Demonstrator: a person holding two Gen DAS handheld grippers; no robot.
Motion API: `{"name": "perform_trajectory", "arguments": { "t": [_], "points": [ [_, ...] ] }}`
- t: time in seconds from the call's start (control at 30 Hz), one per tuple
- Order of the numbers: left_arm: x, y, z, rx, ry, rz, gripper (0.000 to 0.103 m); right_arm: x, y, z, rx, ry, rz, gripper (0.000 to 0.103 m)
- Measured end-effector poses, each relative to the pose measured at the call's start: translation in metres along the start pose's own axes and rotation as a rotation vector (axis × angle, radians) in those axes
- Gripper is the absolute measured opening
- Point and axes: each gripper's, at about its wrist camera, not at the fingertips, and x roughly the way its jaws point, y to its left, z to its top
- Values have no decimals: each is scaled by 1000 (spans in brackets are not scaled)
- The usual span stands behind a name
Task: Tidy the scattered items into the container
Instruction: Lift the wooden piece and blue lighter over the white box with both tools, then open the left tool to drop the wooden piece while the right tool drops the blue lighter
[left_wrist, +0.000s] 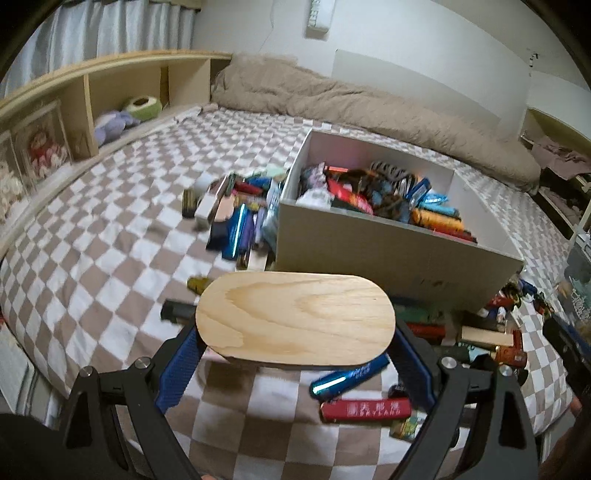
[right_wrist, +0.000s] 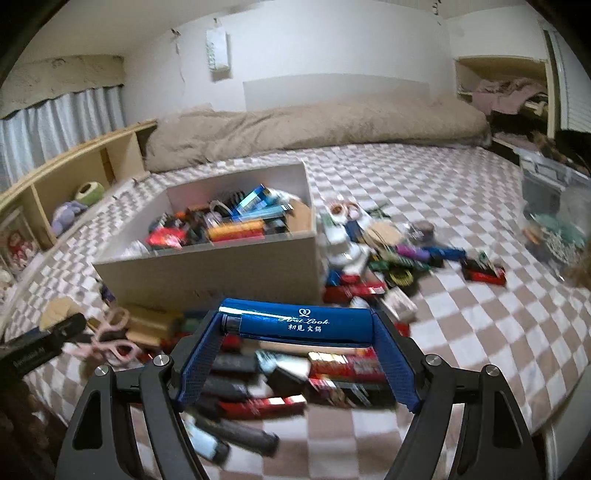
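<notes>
A white box (left_wrist: 388, 247) stands on the checkered bed, part full of lighters and small packs; it also shows in the right wrist view (right_wrist: 221, 266). My left gripper (left_wrist: 295, 332) is shut on an oval wooden board (left_wrist: 295, 317), held flat above the bed in front of the box. My right gripper (right_wrist: 299, 328) is shut on a blue lighter (right_wrist: 295, 321) with white lettering, held crosswise above a pile of items (right_wrist: 295, 373) in front of the box.
Scattered lighters lie left of the box (left_wrist: 236, 218) and below the board (left_wrist: 365, 406). More items spread right of the box (right_wrist: 399, 254). Pink scissors (right_wrist: 110, 339) lie at the left. A rolled brown duvet (left_wrist: 369, 107) lies behind. A wooden shelf (left_wrist: 74, 96) lines the left.
</notes>
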Motion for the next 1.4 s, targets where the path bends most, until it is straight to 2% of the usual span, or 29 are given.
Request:
{"name": "perform_trajectory", "arguments": {
  "t": [0.33,0.57,0.7,0.9,1.17,1.33,1.4],
  "points": [
    [8,-35,50,57,-41,-60,94,19,27,51,-63,-51,91,81],
    [26,-51,90,95,-33,-83,94,54,36,79,-91,22,147,81],
    [38,-53,106,96,-23,-97,94,70,41,82,-94,54,155,81],
    [54,-51,110,79,23,-135,94,91,51,74,-91,109,173,81],
    [64,-52,106,60,73,-184,94,109,56,70,-101,133,165,81],
    [70,-54,107,22,131,-264,94,117,56,65,-115,146,169,81],
    [71,-58,106,18,146,-274,94,118,55,63,-120,147,165,81]
  ]
}}
